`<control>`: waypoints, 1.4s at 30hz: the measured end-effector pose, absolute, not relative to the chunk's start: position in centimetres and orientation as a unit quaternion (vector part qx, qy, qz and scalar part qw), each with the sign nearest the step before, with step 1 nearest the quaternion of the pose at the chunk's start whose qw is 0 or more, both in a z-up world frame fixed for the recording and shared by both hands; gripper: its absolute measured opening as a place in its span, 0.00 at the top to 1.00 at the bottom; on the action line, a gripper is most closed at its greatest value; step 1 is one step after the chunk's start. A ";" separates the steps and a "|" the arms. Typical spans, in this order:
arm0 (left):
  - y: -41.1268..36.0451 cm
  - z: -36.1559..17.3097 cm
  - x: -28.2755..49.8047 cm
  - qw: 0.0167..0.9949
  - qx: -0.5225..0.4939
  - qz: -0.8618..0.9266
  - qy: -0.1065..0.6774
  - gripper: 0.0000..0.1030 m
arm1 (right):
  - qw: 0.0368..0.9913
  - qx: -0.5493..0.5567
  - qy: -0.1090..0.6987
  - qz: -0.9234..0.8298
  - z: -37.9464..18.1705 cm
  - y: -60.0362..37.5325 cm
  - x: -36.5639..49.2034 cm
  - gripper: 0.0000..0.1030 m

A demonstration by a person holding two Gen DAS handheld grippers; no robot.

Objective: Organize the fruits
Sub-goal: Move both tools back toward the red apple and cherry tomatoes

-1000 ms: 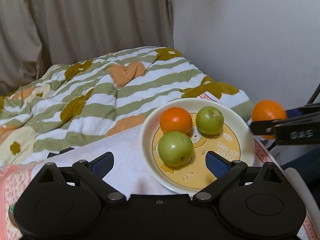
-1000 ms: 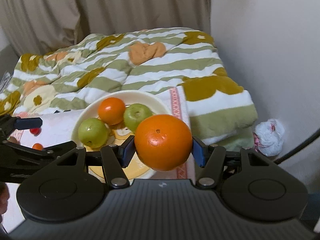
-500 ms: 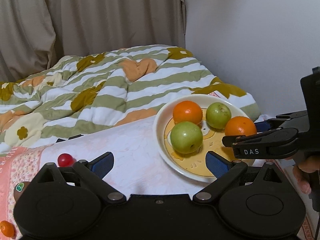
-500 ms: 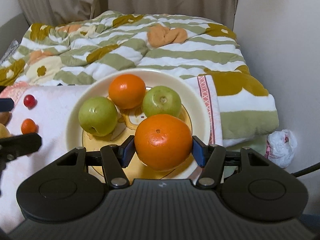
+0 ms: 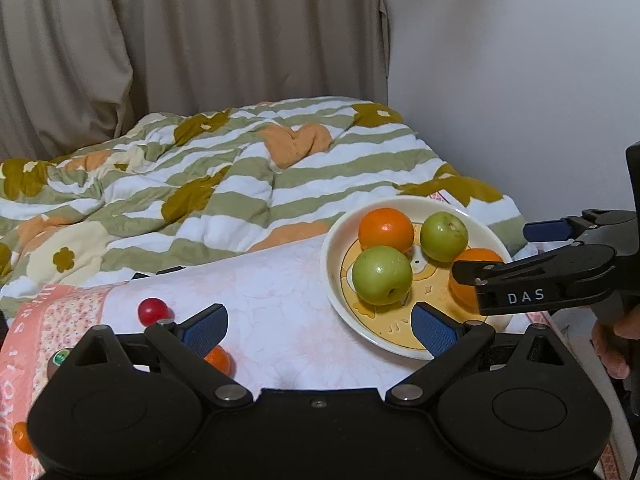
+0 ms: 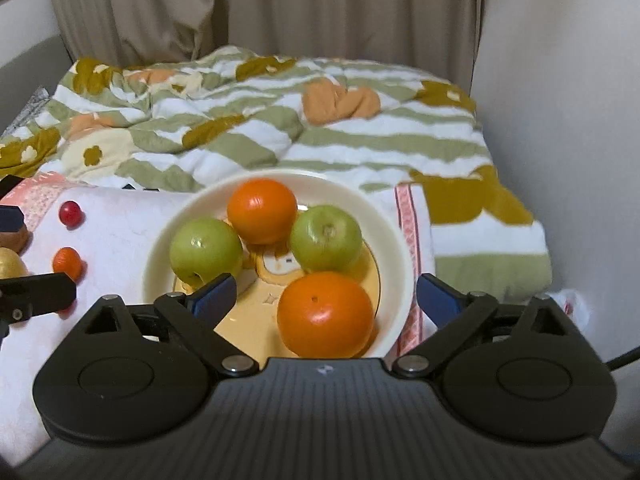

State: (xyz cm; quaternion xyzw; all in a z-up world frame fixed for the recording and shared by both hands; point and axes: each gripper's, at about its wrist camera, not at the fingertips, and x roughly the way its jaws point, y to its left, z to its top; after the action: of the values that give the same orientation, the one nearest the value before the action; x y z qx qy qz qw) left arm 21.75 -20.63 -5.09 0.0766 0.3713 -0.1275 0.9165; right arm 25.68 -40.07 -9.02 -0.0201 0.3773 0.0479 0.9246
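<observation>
Fruits: four on the plate (image 6: pixel 400 256) now, and the near orange (image 6: pixel 325 314) sits free between the spread fingers of the right hand-held gripper (image 6: pixel 326 294).
Behind it: green apple (image 6: pixel 326 238) just past the near orange, far orange (image 6: pixel 262 211) beyond that, second green apple (image 6: pixel 206 251) off to the gripper's left.
Right hand-held gripper: wide open, blue pads clear of the near orange on both sides, nothing gripped.
Left hand-held gripper (image 5: pixel 320 322): also open and gripping nothing, plate ahead to its right.
Loose pieces: red cherry tomato (image 5: pixel 151 311) just ahead of its left finger, small orange fruit (image 5: pixel 218 360) partly hidden behind that finger.
Underneath: pale floral cloth (image 5: pixel 280 300), with a striped quilt (image 5: pixel 224 192) farther ahead.
</observation>
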 end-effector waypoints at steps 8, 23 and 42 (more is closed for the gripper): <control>-19.9 -2.9 18.9 0.929 0.060 -0.105 0.350 0.03 | 0.931 -0.010 0.361 0.061 -6.2 -40.2 23.0 0.00; -13.9 -0.2 11.8 0.943 0.035 -0.020 0.329 0.02 | 0.936 -0.001 0.336 0.109 -1.2 -37.6 17.9 0.00; -2.5 -2.9 13.8 0.930 0.064 -0.084 0.351 0.02 | 0.930 -0.010 0.357 0.085 -2.8 -26.0 17.8 0.00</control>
State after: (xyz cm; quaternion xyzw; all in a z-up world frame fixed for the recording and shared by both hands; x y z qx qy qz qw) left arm 13.81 -2.45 -2.86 0.0636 0.3515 -0.0837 0.9303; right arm 17.81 -26.04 -2.82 -0.0104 0.3571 0.0851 0.9301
